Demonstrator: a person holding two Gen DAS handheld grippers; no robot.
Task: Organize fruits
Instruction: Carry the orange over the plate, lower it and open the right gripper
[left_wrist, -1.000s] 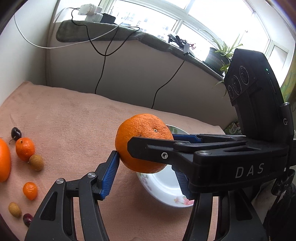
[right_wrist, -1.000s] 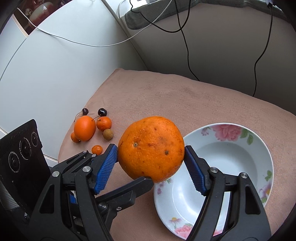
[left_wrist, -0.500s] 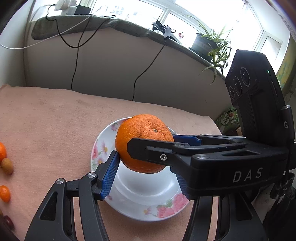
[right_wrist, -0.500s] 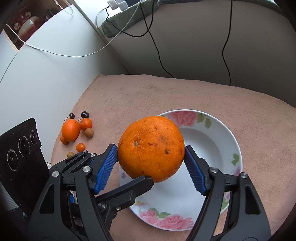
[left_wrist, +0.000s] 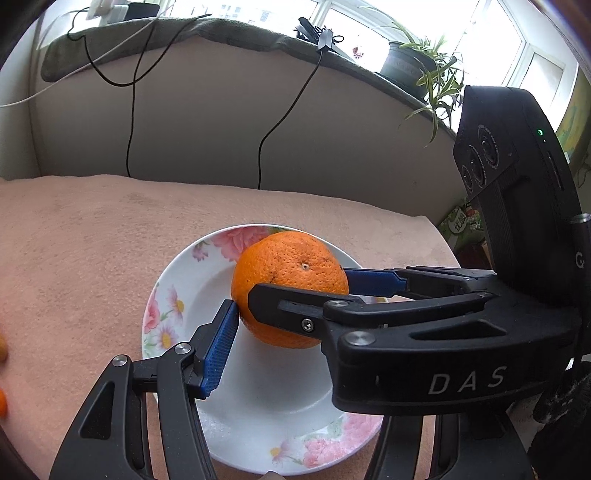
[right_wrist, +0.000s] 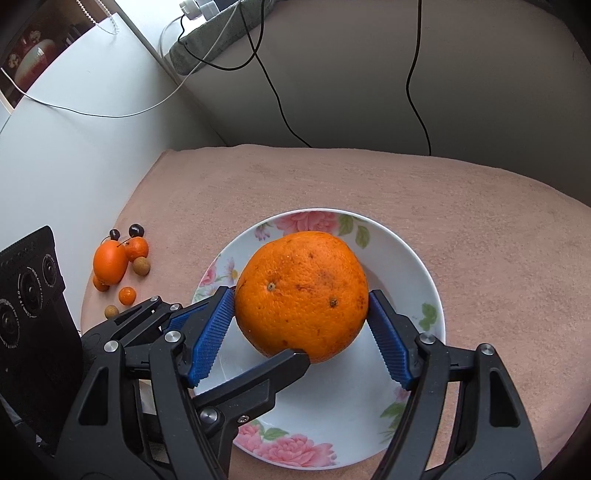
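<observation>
Orange (right_wrist: 301, 295) hangs over the flowered plate (right_wrist: 413, 258), pinched from both sides: the right gripper (right_wrist: 301, 314) and the left gripper (left_wrist: 291, 306) each have their blue pads pressed against its peel. Smaller fruits (right_wrist: 118, 262) sit well apart on the pink cloth (right_wrist: 480, 240).

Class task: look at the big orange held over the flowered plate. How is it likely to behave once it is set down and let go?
The orange is round, so it will probably roll a little. The plate's dished shape should stop it. Its pitted skin likely grips the ribbed blue pads rather than slipping. Both the left gripper and the right gripper clamp it, which suggests firmness.
</observation>
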